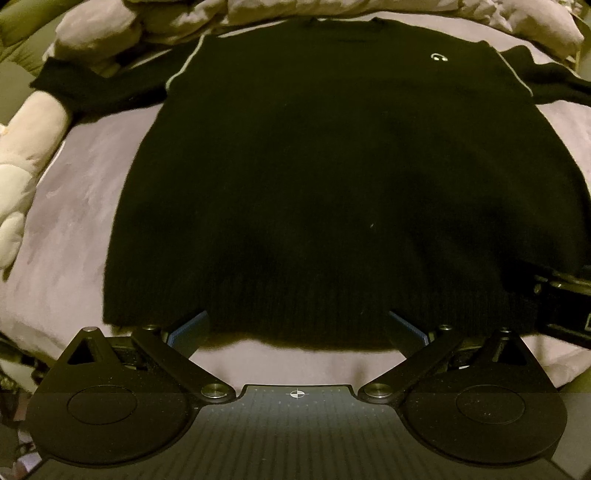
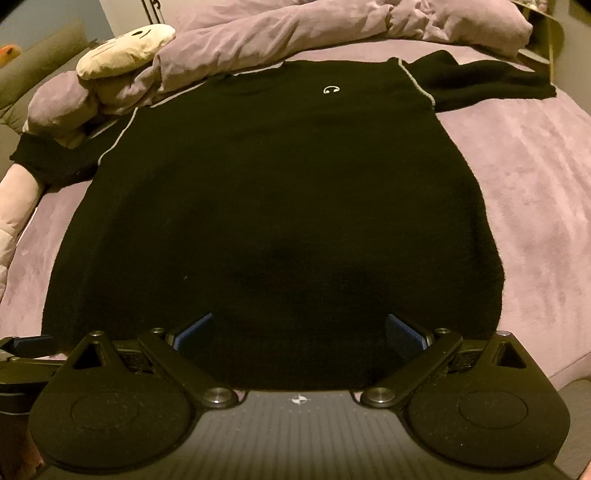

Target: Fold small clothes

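A black knit sweater (image 1: 332,177) with thin white shoulder piping and a small white chest logo (image 1: 439,57) lies flat and spread on a lilac bed, sleeves out to both sides. It also shows in the right wrist view (image 2: 280,206). My left gripper (image 1: 298,326) is open, its blue-padded fingers at the sweater's bottom hem, left of centre. My right gripper (image 2: 299,332) is open over the hem further right, with the hem lying between its fingers. Each gripper shows at the edge of the other's view, the right one (image 1: 565,295) and the left one (image 2: 26,350).
The lilac bed sheet (image 2: 535,177) surrounds the sweater. A crumpled lilac duvet (image 2: 295,26) lies along the far edge. A cream plush toy (image 2: 125,48) rests at the far left, its limb (image 1: 22,173) along the bed's left side.
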Demonstrator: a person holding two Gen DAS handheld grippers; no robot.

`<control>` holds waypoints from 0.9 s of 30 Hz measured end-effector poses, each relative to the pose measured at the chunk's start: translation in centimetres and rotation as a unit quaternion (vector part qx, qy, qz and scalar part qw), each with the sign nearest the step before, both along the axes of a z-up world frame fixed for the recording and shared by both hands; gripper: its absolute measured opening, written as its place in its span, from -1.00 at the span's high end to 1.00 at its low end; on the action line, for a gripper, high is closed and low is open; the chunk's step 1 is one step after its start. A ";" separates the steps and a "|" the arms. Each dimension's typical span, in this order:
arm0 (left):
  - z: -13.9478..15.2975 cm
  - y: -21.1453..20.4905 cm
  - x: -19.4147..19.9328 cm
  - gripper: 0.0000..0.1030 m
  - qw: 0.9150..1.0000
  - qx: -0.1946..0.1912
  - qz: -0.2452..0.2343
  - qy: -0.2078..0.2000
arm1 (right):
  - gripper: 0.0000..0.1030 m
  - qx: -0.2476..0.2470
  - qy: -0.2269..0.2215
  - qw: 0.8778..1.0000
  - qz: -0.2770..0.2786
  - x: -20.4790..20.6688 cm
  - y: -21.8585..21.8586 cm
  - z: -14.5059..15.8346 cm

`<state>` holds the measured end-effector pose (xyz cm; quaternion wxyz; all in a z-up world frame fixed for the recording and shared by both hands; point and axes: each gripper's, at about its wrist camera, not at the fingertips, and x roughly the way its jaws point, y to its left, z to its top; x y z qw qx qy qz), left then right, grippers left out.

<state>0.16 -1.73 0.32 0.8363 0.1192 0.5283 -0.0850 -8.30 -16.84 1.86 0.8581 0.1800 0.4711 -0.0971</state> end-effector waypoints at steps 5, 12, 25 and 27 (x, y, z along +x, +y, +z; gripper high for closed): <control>0.0 -0.3 0.6 -1.00 1.000 -0.009 0.000 -0.013 | -0.92 -0.007 0.002 1.000 0.004 0.4 0.2 -0.3; -0.4 -0.3 0.6 -1.00 1.000 -0.004 -0.001 -0.018 | -0.92 -0.026 -0.010 0.999 0.023 0.4 0.9 -0.6; -0.7 -0.6 0.6 -1.00 1.000 -0.001 0.009 -0.011 | -0.92 -0.020 -0.002 0.999 0.038 0.5 0.8 -0.9; -0.8 -0.7 0.6 -1.00 1.000 0.000 0.009 -0.010 | -0.92 -0.022 -0.002 0.999 0.039 0.5 0.8 -1.0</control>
